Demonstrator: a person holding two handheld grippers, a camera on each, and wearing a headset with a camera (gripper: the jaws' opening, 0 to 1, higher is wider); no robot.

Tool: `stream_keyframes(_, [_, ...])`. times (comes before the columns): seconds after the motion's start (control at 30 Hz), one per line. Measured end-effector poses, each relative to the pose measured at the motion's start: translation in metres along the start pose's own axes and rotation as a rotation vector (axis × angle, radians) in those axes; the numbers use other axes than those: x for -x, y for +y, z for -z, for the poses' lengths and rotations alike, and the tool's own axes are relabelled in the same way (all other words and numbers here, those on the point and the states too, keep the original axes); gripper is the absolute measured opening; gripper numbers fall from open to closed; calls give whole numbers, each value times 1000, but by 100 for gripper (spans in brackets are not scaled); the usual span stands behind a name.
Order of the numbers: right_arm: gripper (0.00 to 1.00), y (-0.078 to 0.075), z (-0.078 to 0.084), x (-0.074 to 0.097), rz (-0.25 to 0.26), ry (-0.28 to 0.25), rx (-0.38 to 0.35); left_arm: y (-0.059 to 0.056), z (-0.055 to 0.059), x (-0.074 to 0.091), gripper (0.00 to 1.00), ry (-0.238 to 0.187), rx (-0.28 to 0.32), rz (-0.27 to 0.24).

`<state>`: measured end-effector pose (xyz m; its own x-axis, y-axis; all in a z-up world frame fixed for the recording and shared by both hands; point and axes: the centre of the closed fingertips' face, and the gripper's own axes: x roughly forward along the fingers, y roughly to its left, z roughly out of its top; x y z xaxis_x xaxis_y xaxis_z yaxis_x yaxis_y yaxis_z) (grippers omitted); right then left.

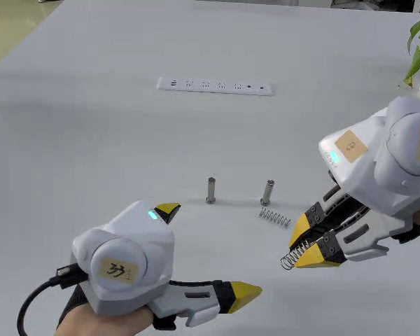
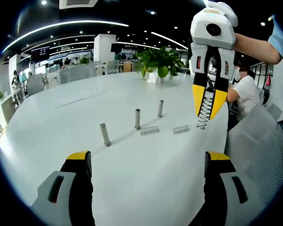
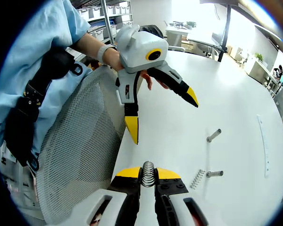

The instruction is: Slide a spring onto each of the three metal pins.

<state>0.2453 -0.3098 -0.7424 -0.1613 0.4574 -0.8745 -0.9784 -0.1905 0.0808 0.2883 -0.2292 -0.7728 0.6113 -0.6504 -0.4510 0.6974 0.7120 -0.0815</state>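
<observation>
Here, writing: tan stickers point(image 1: 119, 269) on both gripper bodies carry handwritten marks, too small to read.
Left gripper point(image 1: 208, 249): nearest, low over the white table point(image 1: 91, 140); jaws spread wide, holding and touching nothing. In its own view the pins stand ahead, beyond the gap between its jaws.
Right gripper point(image 1: 304, 248): jaws nearly together, clamped on the held spring point(image 1: 291, 257), whose coils stick out past the yellow tips.
Loose springs point(image 2: 150, 130): two lie flat on the table in the left gripper view, just beside the pins and apart from both grippers.
Pins point(image 2: 137, 118): three stand upright in a row, all bare.
Power strip point(image 1: 215, 85): white, farthest back.
</observation>
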Motion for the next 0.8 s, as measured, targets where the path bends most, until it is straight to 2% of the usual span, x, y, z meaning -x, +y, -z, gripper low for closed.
stream_keyframes(0.23, [6,-14,2,-1,6,44,21,12,4,7,99,-6,38,-54])
stream_keyframes(0.43, [6,-24,-3,2,-13,93,76,16,5,8,99,-4,37,-76])
stream_keyframes(0.67, [6,-56,-9,6,-20,142,144,20,6,10,98,-6,46,-94])
stream_keyframes(0.8, [6,-71,-18,8,-28,167,189,21,6,10,98,-5,45,-102])
